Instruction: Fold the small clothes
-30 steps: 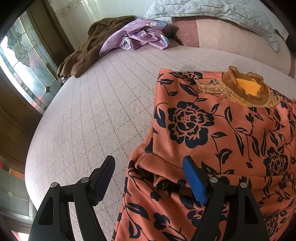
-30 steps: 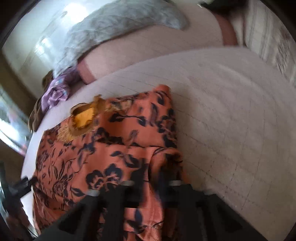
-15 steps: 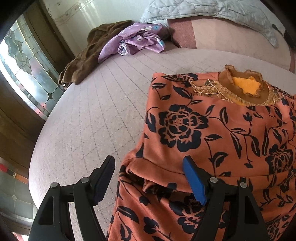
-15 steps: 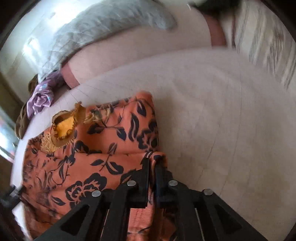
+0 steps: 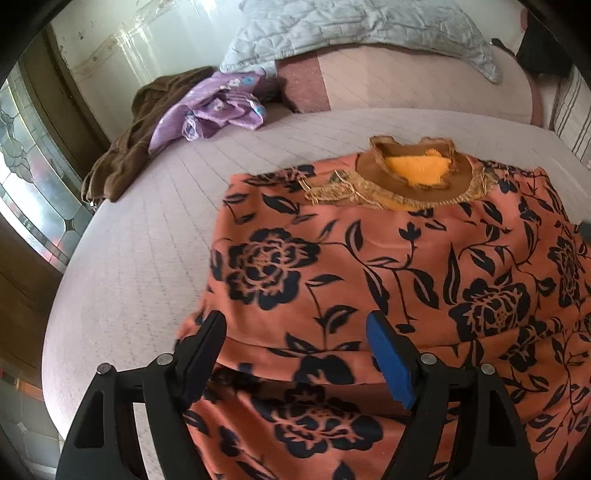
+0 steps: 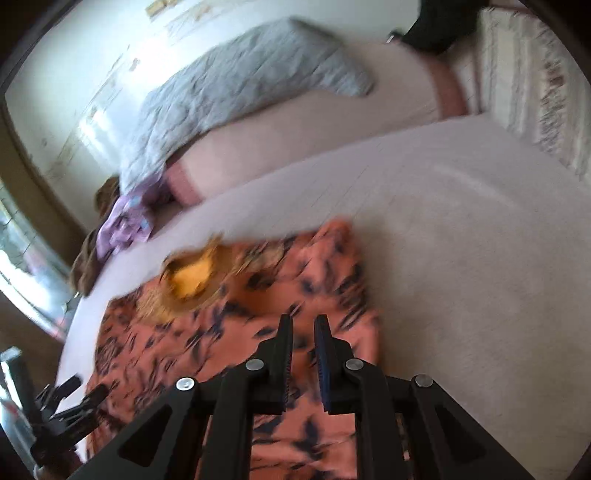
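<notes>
The dress (image 5: 388, 280), orange with black flowers, lies spread on the bed (image 5: 147, 240) straight ahead of both claws, neckline (image 5: 417, 173) at the far end, a folded-over edge crossing right in front of the left claw (image 5: 295, 332). The left claw has its jaws wide apart, nothing between the pads; the fold's edge sits just ahead of and between them, cloth passing under both fingers. The right claw (image 6: 303, 328) hovers over the dress's near right part; its jaws stand a narrow gap apart, and no cloth shows in the gap, so it looks just let go, though blur makes that soft. Judged from the look: the fabric is thin, light and limp, drapes and puckers at the fold, no stiffness, likely a bit slick, so a single layer could slide out of a loose pinch. Nothing fragile except maybe the fringed trim at the neckline, best left alone. Best hold: pinch the doubled fold edge or a hem corner on the outer side of each claw, both layers together, and lift evenly with both claws so it does not sag in the middle. Far off to the left of the left claw lie a purple garment (image 5: 214, 107) and a brown garment (image 5: 125, 140), with a quilt (image 5: 351, 29) beyond.
</notes>
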{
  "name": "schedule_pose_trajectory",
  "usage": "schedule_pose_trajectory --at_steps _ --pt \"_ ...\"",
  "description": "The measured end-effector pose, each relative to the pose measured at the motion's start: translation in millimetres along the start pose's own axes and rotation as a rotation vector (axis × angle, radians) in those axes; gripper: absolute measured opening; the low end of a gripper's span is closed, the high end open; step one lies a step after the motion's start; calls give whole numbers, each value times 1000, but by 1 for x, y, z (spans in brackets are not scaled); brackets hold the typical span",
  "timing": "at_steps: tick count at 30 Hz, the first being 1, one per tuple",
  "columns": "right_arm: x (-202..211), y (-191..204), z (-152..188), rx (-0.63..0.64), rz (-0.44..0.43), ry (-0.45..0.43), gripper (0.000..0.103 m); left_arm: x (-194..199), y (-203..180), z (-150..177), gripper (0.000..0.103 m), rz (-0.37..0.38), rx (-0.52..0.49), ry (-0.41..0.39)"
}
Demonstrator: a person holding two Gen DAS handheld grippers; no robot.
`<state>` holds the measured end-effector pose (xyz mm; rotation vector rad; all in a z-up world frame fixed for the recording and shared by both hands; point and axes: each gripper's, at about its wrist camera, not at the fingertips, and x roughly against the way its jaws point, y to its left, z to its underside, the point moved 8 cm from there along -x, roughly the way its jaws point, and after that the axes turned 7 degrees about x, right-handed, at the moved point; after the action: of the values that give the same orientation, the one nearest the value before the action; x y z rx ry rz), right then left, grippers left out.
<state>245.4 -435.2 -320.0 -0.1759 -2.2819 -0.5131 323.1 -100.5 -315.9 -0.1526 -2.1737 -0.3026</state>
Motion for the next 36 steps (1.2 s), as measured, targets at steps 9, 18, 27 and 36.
schedule_pose_trajectory --at_steps 9,18,27,36 --pt "-40 33 37 70 -18 184 15 -21 -11 4 88 -45 -6 33" --pt "-32 42 58 95 -58 243 15 -21 -27 21 92 21 -1 49" --pt "75 49 35 91 -87 -89 17 74 -4 33 92 97 84 -242" --pt "214 62 54 111 -54 -542 96 142 13 100 92 153 98 -315"
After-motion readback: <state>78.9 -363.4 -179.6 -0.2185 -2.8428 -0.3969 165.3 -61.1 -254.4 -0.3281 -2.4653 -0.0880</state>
